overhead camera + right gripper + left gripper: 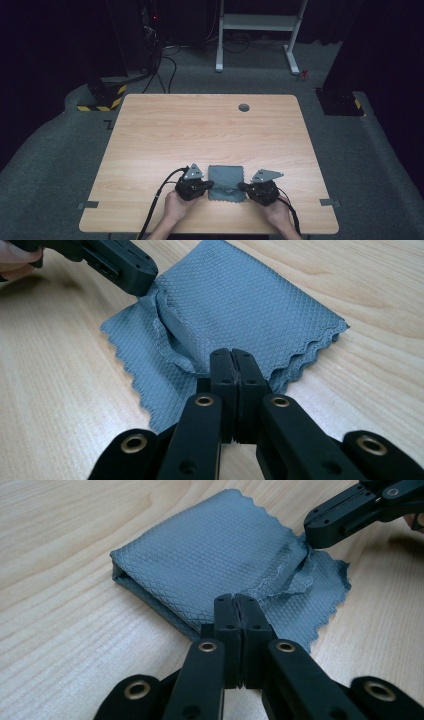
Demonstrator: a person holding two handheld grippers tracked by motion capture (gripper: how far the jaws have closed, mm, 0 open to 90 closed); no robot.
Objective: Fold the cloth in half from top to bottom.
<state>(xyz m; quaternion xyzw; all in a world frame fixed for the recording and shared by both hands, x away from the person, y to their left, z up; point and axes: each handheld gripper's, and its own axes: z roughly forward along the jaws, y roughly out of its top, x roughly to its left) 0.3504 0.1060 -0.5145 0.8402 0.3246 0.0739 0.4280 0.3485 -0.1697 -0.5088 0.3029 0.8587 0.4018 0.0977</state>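
High view: I've got both grippers, left (209,185) and right (242,187), clamped, apparently on the folded grey waffle-weave cloth (226,178), flat on the wooden worktop (200,130).

In the left gripper view I see my left gripper (235,600) with its two black jaws pressed together, and their tips sit on the near edge of a grey folded cloth (210,555). The cloth has a small diamond weave and a zigzag-cut border. It lies flat on the light wooden table (60,620), with the fold at the left side. Near my jaws the upper layer is lifted and wrinkled, and a lower layer comes out to the right. At the top right, the right gripper (312,530) touches the far corner of the cloth with its tip, jaws together.
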